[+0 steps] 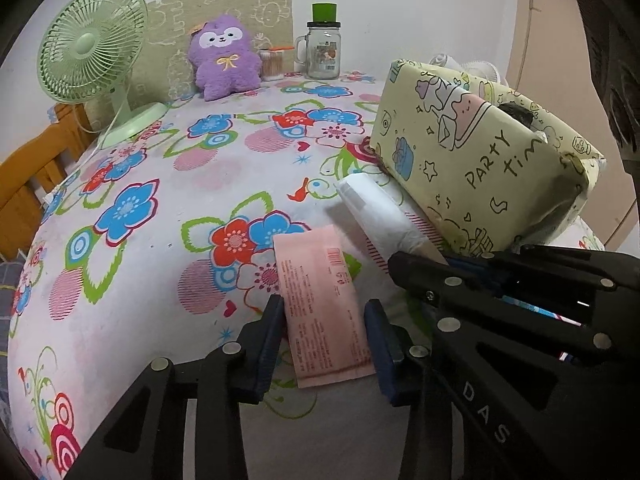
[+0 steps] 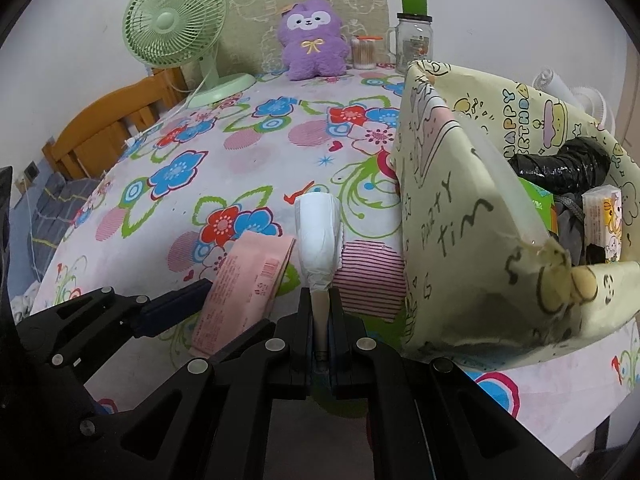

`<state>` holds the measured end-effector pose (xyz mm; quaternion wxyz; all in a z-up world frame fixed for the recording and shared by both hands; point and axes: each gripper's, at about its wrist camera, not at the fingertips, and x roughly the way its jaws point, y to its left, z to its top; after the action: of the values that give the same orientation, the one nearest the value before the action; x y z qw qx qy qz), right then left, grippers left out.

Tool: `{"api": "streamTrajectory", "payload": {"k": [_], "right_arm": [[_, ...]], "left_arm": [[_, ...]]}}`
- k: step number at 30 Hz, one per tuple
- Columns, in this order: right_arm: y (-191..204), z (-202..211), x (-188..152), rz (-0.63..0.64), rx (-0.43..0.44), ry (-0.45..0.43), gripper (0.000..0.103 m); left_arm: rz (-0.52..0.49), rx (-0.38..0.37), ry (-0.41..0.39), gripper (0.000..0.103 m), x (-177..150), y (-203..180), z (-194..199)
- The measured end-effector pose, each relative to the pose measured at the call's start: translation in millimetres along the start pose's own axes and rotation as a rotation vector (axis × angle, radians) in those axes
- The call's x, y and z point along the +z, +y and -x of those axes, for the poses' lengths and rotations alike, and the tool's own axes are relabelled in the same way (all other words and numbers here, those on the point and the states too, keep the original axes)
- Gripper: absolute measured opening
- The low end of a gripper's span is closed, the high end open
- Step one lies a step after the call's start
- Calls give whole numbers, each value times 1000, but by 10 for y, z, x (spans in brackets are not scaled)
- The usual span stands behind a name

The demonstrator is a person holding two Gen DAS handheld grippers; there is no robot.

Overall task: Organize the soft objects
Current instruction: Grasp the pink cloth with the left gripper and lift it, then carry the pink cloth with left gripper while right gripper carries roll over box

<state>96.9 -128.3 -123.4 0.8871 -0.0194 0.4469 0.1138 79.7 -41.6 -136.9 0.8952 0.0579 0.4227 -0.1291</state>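
Note:
On the flowered tablecloth (image 1: 132, 300) lies a pink flat packet (image 1: 320, 304), between the fingers of my left gripper (image 1: 326, 320). Both pads sit against its long edges. Just to its right, a white soft pack (image 2: 318, 232) points away from me. My right gripper (image 2: 320, 300) is shut on its flattened near end. That gripper also shows in the left wrist view, the right gripper (image 1: 400, 264) crossing in from the right. A yellow party-paper box (image 2: 440, 220) stands open right beside the white pack. A purple plush toy (image 1: 224, 60) sits upright at the far edge.
Inside the box lie a black roll (image 2: 568, 164), a green carton (image 2: 540, 200) and a small tissue pack (image 2: 604, 224). A green desk fan (image 1: 92, 44) stands far left, with its cord trailing. A glass jar (image 1: 322, 52) and a swab tub (image 1: 272, 64) stand by the plush. A wooden frame (image 1: 36, 168) borders the left.

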Motion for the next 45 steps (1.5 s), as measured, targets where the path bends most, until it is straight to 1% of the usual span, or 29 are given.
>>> {"api": "streamTrajectory", "payload": {"k": [8,16,31,40,45], "right_arm": [[89,63,-58,25,-21,-4,8],[132,260,-84,29,-23,-36,8],[188,744,27,46,-15,-116,8],[142,1023,112,45,-21,-161,8],[68,1114,169,39,-33,-168,8]], "left_arm": [[3,27,-12,40,-86,22,138],[1,44,-47,40,-87,-3,342],[-2,74,-123,40,67,-104,790],[-3,74,-158,40,194,-200,974],[-12,63,-168,40,289,-272,1014]]}}
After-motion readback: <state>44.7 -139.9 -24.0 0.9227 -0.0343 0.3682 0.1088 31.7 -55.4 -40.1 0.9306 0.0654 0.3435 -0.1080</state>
